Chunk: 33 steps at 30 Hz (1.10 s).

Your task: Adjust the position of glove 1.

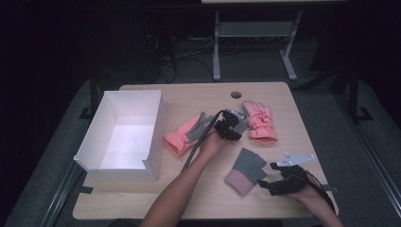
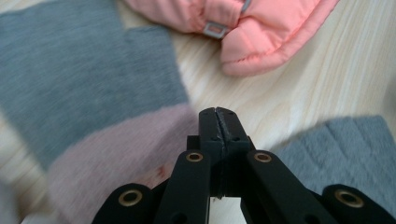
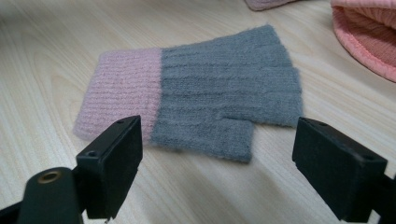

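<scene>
Two claws over knit gloves
Left claw (image 2: 218, 122) pressed fully together, gripping nothing (grey-and-pink glove (image 2: 88, 93) beside it); right claw (image 3: 217, 161) gapes wide, empty, before another grey-and-pink glove (image 3: 196, 93).

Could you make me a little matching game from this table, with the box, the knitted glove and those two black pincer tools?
Things:
1. white box
2. grey and pink knit glove
3. left gripper
4. right gripper

Descriptions:
a. jaws wide apart
b. jaws pressed together
c. stands at the table's left side
d. lies flat near the table's front edge

Pairs: 1-c, 2-d, 3-b, 4-a
</scene>
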Each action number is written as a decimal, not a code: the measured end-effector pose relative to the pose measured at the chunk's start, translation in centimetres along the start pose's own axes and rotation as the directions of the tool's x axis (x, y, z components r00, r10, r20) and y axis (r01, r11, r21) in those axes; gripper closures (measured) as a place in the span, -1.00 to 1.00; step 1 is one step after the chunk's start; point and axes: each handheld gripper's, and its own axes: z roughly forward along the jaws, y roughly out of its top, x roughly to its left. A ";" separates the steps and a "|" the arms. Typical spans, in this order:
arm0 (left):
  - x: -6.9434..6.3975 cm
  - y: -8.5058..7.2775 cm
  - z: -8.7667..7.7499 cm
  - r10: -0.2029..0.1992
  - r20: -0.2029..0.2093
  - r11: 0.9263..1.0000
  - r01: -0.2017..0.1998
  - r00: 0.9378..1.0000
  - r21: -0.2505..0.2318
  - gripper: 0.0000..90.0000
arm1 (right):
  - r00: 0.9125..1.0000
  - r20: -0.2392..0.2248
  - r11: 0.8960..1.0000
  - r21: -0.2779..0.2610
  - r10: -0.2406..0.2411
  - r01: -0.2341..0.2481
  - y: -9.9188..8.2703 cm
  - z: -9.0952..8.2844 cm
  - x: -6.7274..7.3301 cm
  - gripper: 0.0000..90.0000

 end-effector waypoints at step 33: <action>3.1 2.4 1.9 -0.034 -0.177 0.999 0.040 0.984 0.031 0.73 | 1.000 -0.006 1.000 -0.002 0.007 -0.007 -0.1 -0.1 -0.1 -0.65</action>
